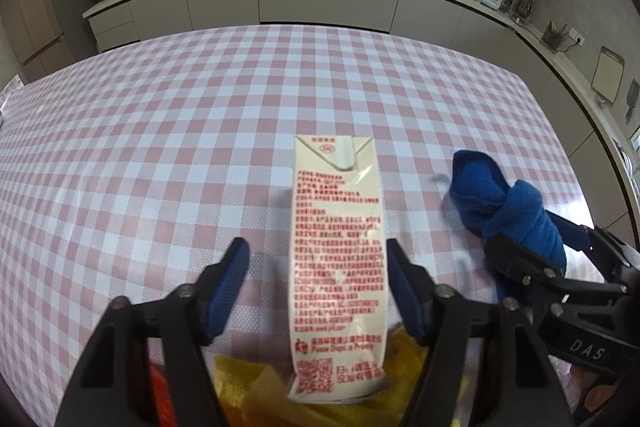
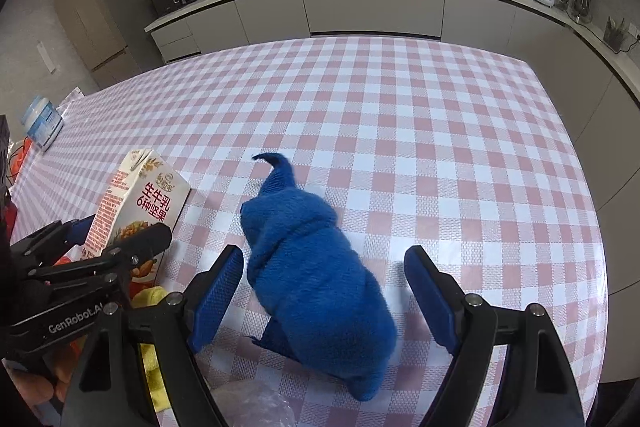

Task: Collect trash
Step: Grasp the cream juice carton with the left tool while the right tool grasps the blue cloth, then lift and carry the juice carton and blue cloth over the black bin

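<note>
Milk carton [image 1: 338, 263] stands between the two blue pads of the left gripper [image 1: 318, 267], on the pink and white checked tablecloth [image 1: 160, 131]. The jaws are partly open. The right pad looks like it is right at the carton's edge, maybe touching. The left pad is apart from it, with cloth showing in the gap. So the carton is not squeezed. The carton's foot sits by some yellow and orange wrappers [image 1: 256, 387] at the near edge of the table.

Over on the other side, the right gripper [image 2: 324, 287] has its jaws wide open around a rolled-up blue cloth [image 2: 316, 267]. The left pad is just beside the cloth, and I cannot tell if it touches. The right pad is well apart from it. The cloth lies on the table and is not gripped.

From the right wrist view, the carton stands left of the blue cloth, with the left gripper's black arms in front of it.
</note>
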A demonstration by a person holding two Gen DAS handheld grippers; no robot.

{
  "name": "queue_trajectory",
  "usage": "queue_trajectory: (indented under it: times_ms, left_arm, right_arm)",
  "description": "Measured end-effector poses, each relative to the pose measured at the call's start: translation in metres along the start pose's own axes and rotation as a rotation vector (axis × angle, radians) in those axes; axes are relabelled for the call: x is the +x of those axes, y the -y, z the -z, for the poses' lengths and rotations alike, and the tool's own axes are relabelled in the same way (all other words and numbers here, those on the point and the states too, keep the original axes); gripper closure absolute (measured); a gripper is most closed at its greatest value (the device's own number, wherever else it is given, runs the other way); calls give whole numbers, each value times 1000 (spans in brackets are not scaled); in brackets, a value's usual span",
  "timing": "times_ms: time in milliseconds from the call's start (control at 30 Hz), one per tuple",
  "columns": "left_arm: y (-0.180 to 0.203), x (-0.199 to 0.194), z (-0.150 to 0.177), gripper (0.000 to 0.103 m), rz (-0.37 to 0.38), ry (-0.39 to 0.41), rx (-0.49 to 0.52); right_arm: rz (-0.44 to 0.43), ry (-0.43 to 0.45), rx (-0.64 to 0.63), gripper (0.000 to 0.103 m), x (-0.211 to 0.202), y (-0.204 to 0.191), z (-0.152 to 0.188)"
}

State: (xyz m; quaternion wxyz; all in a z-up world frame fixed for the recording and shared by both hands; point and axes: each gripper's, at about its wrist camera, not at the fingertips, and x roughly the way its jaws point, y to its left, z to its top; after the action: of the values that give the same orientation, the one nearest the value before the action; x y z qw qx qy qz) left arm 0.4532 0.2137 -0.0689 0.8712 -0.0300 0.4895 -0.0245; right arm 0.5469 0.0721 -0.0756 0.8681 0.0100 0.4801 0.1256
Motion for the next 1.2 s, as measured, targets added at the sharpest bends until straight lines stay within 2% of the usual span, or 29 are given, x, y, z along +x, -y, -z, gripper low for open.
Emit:
queue_trajectory:
  times_ms: [33,100,133,267,300,400,567,900,1200]
  left_arm:
    - [0,2,0,52,2,-6,1]
    - [1,2,0,64,-1,-3,4]
    - [1,2,1,67,-2,2,8]
    - [2,4,-1,68,2,4,3]
    - [3,3,0,68,1,11,2]
    - [2,-1,2,68,-4,33,1]
    - [0,-20,4,69,-12,82,12]
    - [3,-68,18,69,-7,160,24]
    - [26,-106,49,69,23,189,36]
  right_arm:
    - [-5,-4,-1,22,1,-1,0]
    - [-11,4,-6,40,1,-2,4]
    - [-13,1,-10,44,3,-4,4]
    - [-9,1,-25,46,6,-8,6]
    - [-7,3,-29,53,6,-9,6]
    - [-7,9,-37,61,5,-14,10]
    - [0,50,-24,63,-9,-11,13]
    - [-19,131,6,63,-64,2,15]
    - [-64,165,30,63,-119,10,51]
